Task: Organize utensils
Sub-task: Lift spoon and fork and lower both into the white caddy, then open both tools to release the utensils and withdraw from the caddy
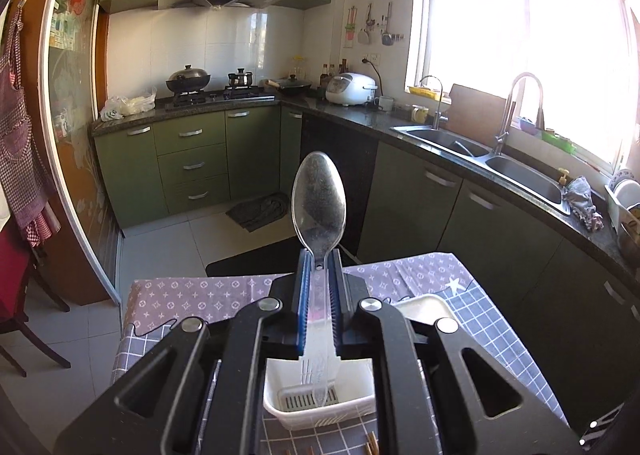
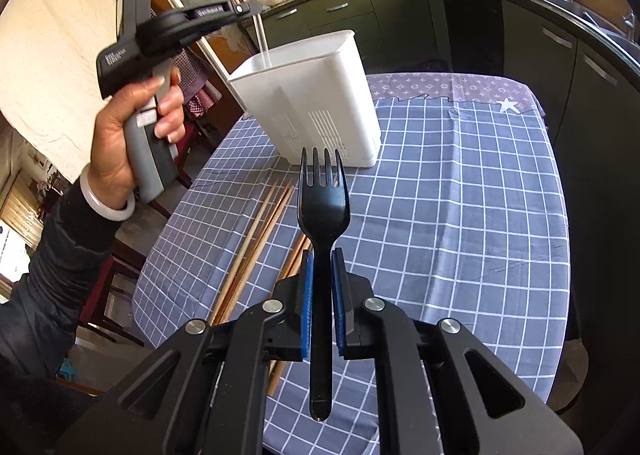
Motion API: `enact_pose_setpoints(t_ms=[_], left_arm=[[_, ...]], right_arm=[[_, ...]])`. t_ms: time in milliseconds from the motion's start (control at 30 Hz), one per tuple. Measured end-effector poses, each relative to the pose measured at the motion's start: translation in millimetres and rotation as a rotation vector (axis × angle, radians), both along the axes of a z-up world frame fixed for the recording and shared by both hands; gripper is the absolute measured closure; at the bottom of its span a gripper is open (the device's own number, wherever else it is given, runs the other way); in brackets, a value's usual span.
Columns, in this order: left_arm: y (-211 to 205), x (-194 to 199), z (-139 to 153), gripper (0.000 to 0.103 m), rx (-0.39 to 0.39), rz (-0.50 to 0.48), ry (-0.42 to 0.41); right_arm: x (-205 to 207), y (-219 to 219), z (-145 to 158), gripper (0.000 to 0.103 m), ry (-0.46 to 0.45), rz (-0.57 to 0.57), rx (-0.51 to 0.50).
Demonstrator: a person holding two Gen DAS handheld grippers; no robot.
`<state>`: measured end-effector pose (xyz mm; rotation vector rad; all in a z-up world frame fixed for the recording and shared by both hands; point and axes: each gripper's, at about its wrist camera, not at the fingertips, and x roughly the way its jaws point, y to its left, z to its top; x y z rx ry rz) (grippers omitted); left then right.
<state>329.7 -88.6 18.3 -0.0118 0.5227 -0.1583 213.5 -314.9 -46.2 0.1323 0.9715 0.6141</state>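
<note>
A clear plastic spoon (image 1: 319, 199) stands bowl-up between the pads of my left gripper (image 1: 320, 255), which is shut on its handle. The handle's end reaches down inside the white slotted utensil holder (image 1: 280, 387). In the right wrist view the same left gripper (image 2: 250, 7), held by a hand (image 2: 120, 143), hovers over the holder (image 2: 312, 95) with the spoon handle (image 2: 264, 43) dipping past its rim. My right gripper (image 2: 322, 255) is shut on a black plastic fork (image 2: 323, 207), tines pointing away, above the table in front of the holder.
Several wooden chopsticks (image 2: 256, 239) lie on the grey checked tablecloth (image 2: 460, 215) left of the fork. A white tray (image 1: 424, 307) sits behind the holder. Dark kitchen cabinets and a counter with a sink (image 1: 520, 175) run along the right. A chair (image 1: 24, 295) stands left.
</note>
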Motion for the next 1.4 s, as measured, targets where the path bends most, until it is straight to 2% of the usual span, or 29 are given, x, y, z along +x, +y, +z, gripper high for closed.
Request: enact_pose_setpoints(t_ms=[33,100,233,367,500,600,833,1033,1200,1400], left_arm=[[1,-2,-2,0.081,-0.001,-0.006,0.004],[3,-7,-4,0.073,0.003,-0.009,-0.001],[12,-27,9,0.073,-0.013,-0.016,-0.041],[29,-57,23,0.071,-0.07,-0.03,-0.043],[41,-89,23,0.071,-0.078,-0.057,-0.027],[51,-110,19,0.071,-0.064,-0.061,-0.018],[77,-136,16,0.071,-0.06,-0.056,0.004],[83,-142,9,0.071,-0.054,-0.059,0.011],[83,-140,2,0.071,-0.065,-0.074,0.036],[78,-133,-3,0.071,-0.059,-0.085,0.063]], right_arm=[[1,3,5,0.093,-0.01,0.002,0.002],[5,8,14,0.093,-0.029,0.005,0.007],[16,20,40,0.093,-0.083,0.003,0.019],[38,31,80,0.093,-0.182,-0.032,0.08],[68,43,114,0.093,-0.331,-0.149,0.127],[91,60,124,0.093,-0.444,-0.253,0.105],[150,103,103,0.093,-0.488,-0.337,0.002],[163,117,78,0.093,-0.559,-0.371,-0.076],[156,112,60,0.093,-0.548,-0.367,-0.088],[123,100,46,0.093,-0.557,-0.343,-0.096]])
